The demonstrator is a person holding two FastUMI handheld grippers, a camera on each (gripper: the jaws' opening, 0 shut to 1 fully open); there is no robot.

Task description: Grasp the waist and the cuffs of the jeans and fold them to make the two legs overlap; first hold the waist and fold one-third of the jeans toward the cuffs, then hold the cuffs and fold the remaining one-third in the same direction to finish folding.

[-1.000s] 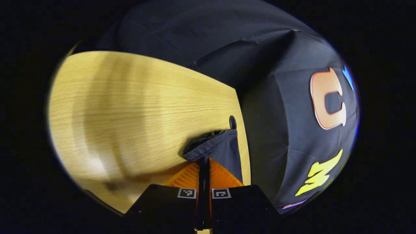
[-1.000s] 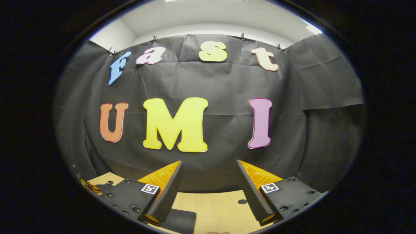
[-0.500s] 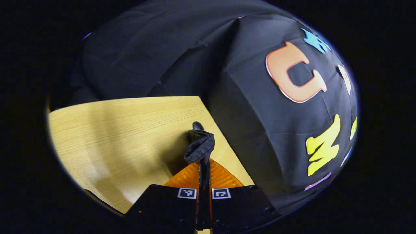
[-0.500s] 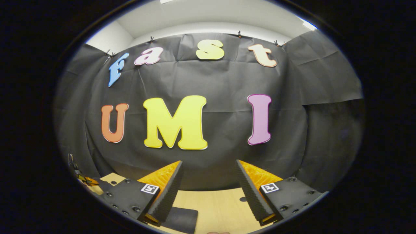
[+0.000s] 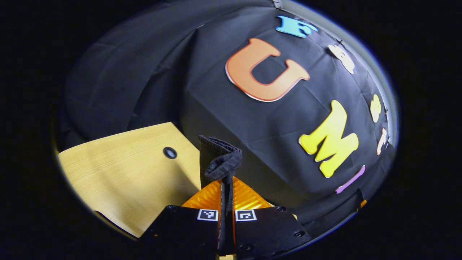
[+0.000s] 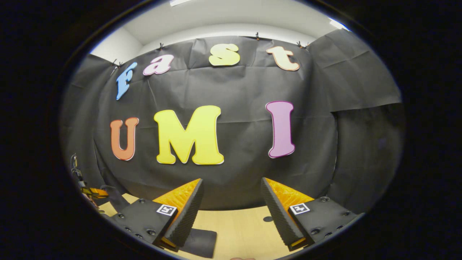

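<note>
Left gripper (image 5: 226, 177): fingers pressed together on a bunched fold of the jeans (image 5: 220, 159) — dark fabric sticking up just past the fingertips, held above the surface (image 5: 122, 169).
Jeans: in the right gripper view, a dark patch of them (image 6: 202, 242) lies flat on the surface (image 6: 245, 231), low in the view just beside that gripper's left finger.
Right gripper (image 6: 231, 209): fingers spread wide apart, nothing between them — it faces the booth wall above the surface.
Surface: light wood grain, with a small dark round hole (image 5: 169, 152) near its far edge.
</note>
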